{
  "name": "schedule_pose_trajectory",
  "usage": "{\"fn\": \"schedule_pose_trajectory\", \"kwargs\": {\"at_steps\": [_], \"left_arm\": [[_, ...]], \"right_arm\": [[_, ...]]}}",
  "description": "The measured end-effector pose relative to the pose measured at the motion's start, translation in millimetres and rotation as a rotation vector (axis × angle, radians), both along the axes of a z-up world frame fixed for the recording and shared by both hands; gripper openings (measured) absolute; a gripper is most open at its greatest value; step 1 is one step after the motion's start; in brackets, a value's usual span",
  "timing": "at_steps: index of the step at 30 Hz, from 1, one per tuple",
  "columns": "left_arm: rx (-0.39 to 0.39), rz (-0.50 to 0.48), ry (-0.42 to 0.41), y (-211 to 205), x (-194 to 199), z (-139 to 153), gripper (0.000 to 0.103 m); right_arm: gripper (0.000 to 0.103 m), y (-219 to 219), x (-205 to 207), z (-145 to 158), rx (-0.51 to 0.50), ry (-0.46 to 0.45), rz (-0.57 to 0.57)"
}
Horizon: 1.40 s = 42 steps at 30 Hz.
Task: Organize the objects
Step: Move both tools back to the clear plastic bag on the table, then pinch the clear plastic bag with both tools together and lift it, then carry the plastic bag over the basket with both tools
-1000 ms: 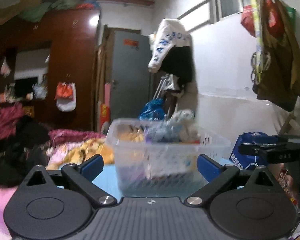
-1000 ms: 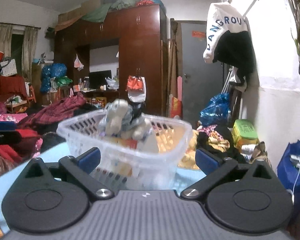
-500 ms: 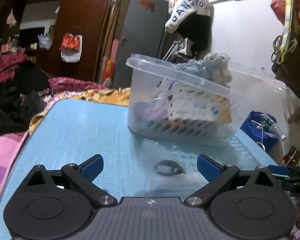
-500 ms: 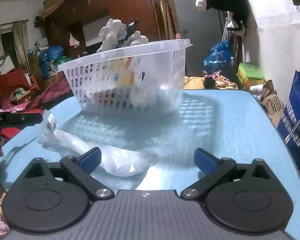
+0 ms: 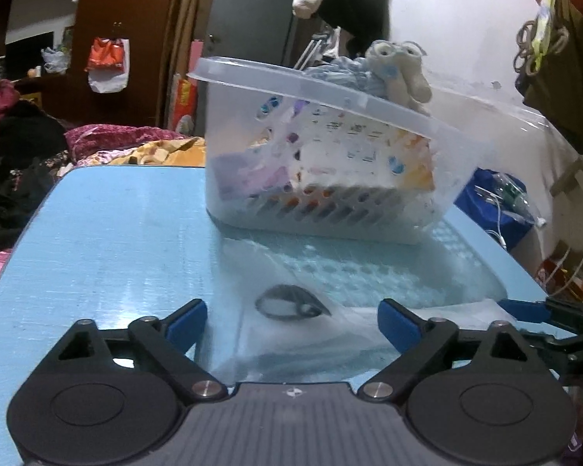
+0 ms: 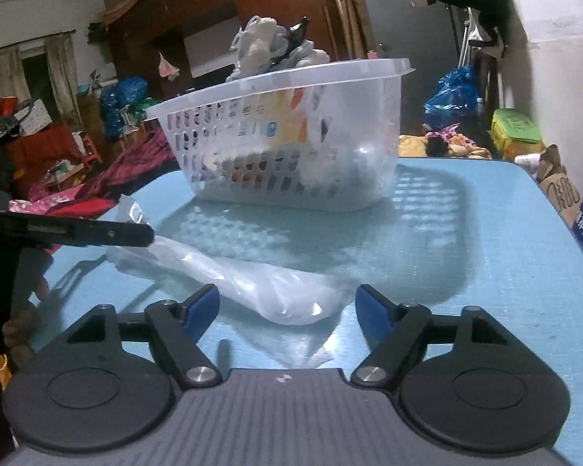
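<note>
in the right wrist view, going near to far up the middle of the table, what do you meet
right tool, open → clear plastic bag lying on the blue table → white slotted basket → cloth items heaped above its rim

a dark wooden wardrobe (image 6: 276, 4) is standing along the far wall. right of it a grey door (image 5: 252, 31) is showing, and left of it curtains (image 6: 4, 77) are hanging.

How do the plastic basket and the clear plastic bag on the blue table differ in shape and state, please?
The plastic basket stands upright and rigid, while the clear plastic bag lies flat and crumpled. The basket is piled with items above its rim; the bag looks nearly empty. The basket sits farther back; the bag lies just ahead of both open grippers. Both are see-through plastic on the blue table.
</note>
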<state>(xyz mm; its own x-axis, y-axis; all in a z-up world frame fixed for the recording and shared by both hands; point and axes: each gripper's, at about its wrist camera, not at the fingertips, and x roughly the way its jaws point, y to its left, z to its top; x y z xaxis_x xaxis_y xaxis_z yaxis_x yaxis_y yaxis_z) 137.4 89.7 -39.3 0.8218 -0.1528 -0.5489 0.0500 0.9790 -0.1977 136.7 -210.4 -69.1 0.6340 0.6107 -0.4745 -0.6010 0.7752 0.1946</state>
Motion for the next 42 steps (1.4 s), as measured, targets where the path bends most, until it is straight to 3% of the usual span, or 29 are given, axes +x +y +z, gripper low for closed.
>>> {"fn": "schedule_pose_trajectory", "kwargs": {"at_steps": [3, 5, 8, 13, 14, 17, 21, 29, 36, 42], "left_arm": [[0.001, -0.016, 0.003, -1.4, -1.4, -0.3, 0.083], [0.023, -0.023, 0.002, -5.3, -2.2, -0.3, 0.07], [0.055, -0.035, -0.008, -11.5, -4.6, 0.3, 0.063], [0.031, -0.024, -0.053, -6.5, -13.6, 2.6, 0.047], [0.031, -0.024, -0.061, -6.4, -15.0, 3.4, 0.036], [0.018, -0.023, -0.106, -4.7, -23.8, 5.7, 0.028], [0.015, -0.043, -0.168, -6.6, -37.1, 6.6, 0.025], [-0.016, -0.073, -0.321, -10.2, -68.0, 26.5, 0.023], [0.001, -0.094, -0.459, -19.0, -73.4, 80.7, 0.023], [0.036, -0.078, -0.532, -25.2, -44.8, 142.1, 0.023]], "right_arm": [[0.061, 4.5, -3.3, -0.4, -0.03, -0.027, -0.001], [0.056, 4.1, -4.0, -0.3, -0.036, -0.035, 0.003], [0.047, 0.0, -2.8, -0.5, -0.031, -0.04, 0.009], [0.037, -4.1, -6.7, -1.7, -0.026, -0.07, 0.027], [0.034, -4.0, -7.5, -1.6, -0.033, -0.079, 0.026], [0.029, -6.9, -11.0, 0.6, -0.03, -0.109, 0.031], [0.021, -10.9, -19.0, 6.1, -0.019, -0.154, 0.039], [0.018, -21.9, -37.9, 29.7, 0.018, -0.267, 0.054], [0.016, -26.7, -42.0, 84.7, 0.05, -0.427, 0.051], [0.015, -16.6, -8.3, 137.9, 0.036, -0.525, 0.034]]}}
